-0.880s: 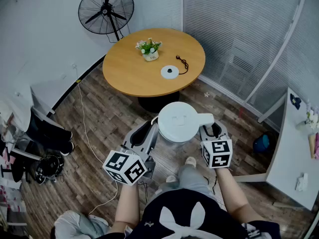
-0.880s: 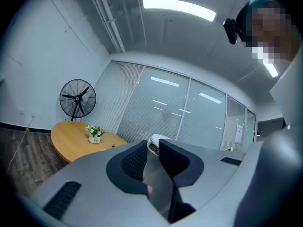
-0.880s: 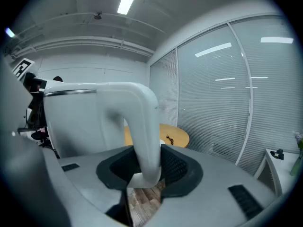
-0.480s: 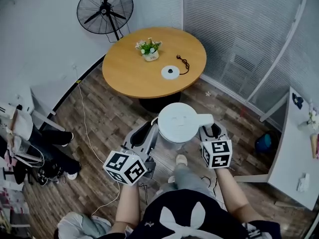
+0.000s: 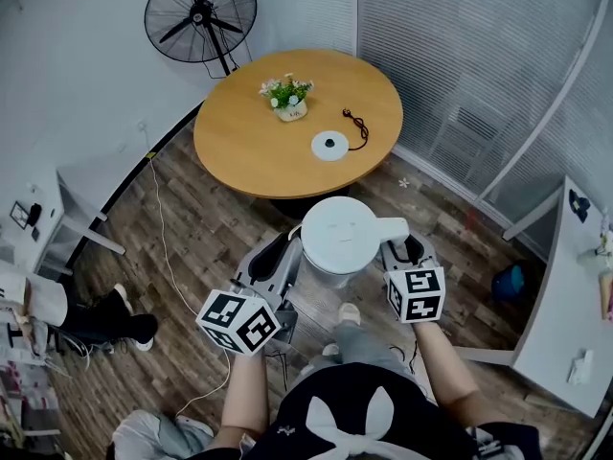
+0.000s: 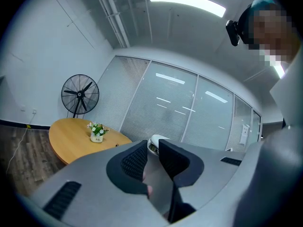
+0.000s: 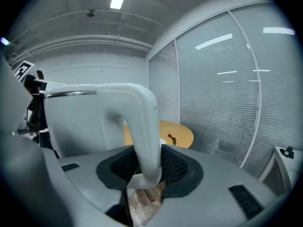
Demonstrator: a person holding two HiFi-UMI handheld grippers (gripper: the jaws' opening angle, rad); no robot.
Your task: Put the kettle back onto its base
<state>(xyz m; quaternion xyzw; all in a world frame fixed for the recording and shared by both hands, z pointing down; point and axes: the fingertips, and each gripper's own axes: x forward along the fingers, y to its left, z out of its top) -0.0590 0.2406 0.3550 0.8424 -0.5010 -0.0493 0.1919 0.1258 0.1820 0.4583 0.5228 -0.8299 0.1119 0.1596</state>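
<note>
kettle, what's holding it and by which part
The right gripper clamps the kettle by its handle. The left gripper seems to pinch the spout side opposite.

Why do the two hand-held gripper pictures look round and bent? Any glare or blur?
Left gripper view: wide-angle lens, dark corners, ceiling light glares, reflections streak the glass wall. Right gripper view: same bending; the near kettle handle looks slightly soft. Head view: sharp, mildly curved edges.

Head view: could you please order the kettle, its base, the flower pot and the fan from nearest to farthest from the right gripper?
1. Kettle, in the right gripper.
2. Base, on the table.
3. Flower pot, farther left.
4. Fan, behind the table.
</note>
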